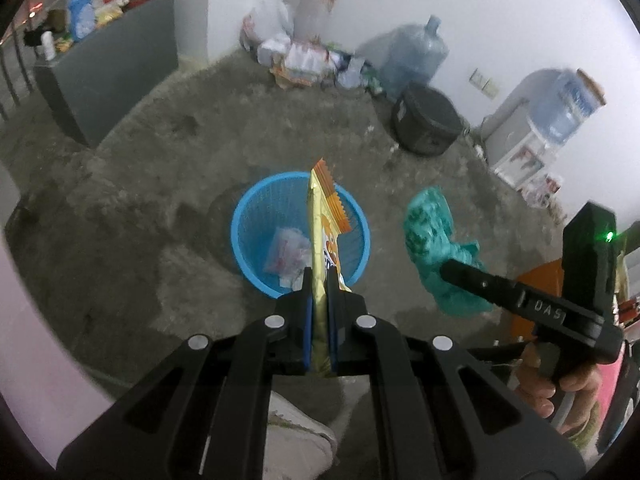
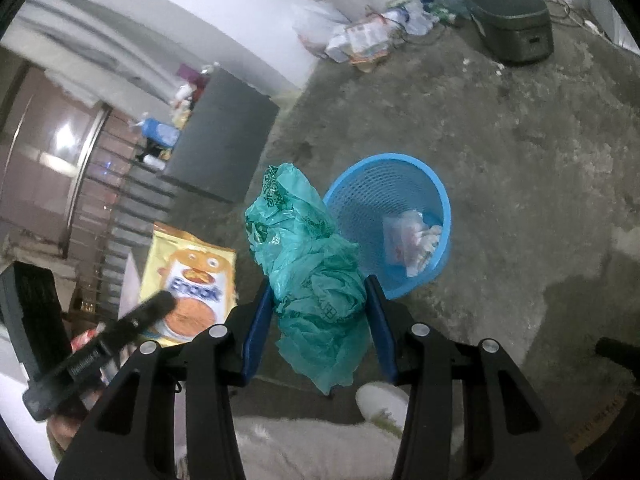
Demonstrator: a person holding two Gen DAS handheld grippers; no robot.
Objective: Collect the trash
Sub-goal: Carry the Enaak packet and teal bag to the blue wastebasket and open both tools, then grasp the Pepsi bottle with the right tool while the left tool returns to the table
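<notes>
Two held pieces of trash hang over a round blue mesh plastic basket (image 1: 256, 216) on the rough concrete floor (image 1: 160, 160).

The flat yellow-and-orange snack packet (image 1: 322, 248), pinched edge-on in the left tool (image 1: 319, 300), stands above the basket's near rim; the crumpled green plastic bag (image 2: 316, 272), clamped in the right tool (image 2: 320, 300), hangs just beside the basket. A clear plastic pouch (image 1: 286, 254) lies inside it. Behind, a dark round cooker (image 1: 428, 120) sits near the wall, a large water jug (image 1: 412, 56) beyond it.
</notes>
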